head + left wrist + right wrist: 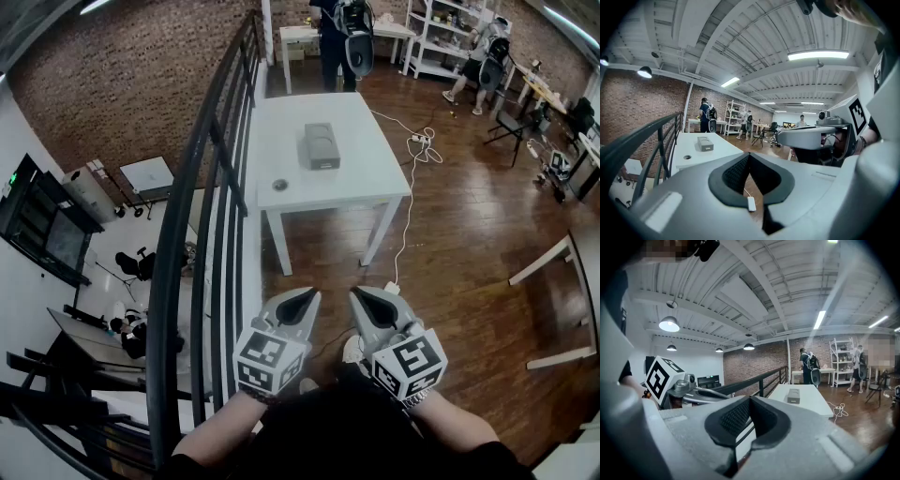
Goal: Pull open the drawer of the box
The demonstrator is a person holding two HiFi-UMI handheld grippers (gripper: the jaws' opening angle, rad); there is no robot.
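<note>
Head view shows the box (321, 146) lying on the white table (281, 122), well apart from both tools and straight ahead of the person, with bare wooden floor between the table's near edge and the grippers. The left gripper (302, 294) and the right gripper (360, 294) hang side by side close to the body, each with its jaws pressed together on nothing. They toe in toward each other, so the box sits on a line running up between them, a shade closer to the left one's side. Neither has a real advantage in reach.

In the left gripper view the box (705, 144) stands left of the closed jaws, and in the right gripper view it (793, 396) stands right of them, which fits that inward toe.

The box's long axis runs away from the person, with one short end facing back toward the grippers. That near end is probably the drawer front, though no handle can be made out at this range. If so, the pull would come straight back along the long axis — after closing the gap and parting a pair of jaws.
</note>
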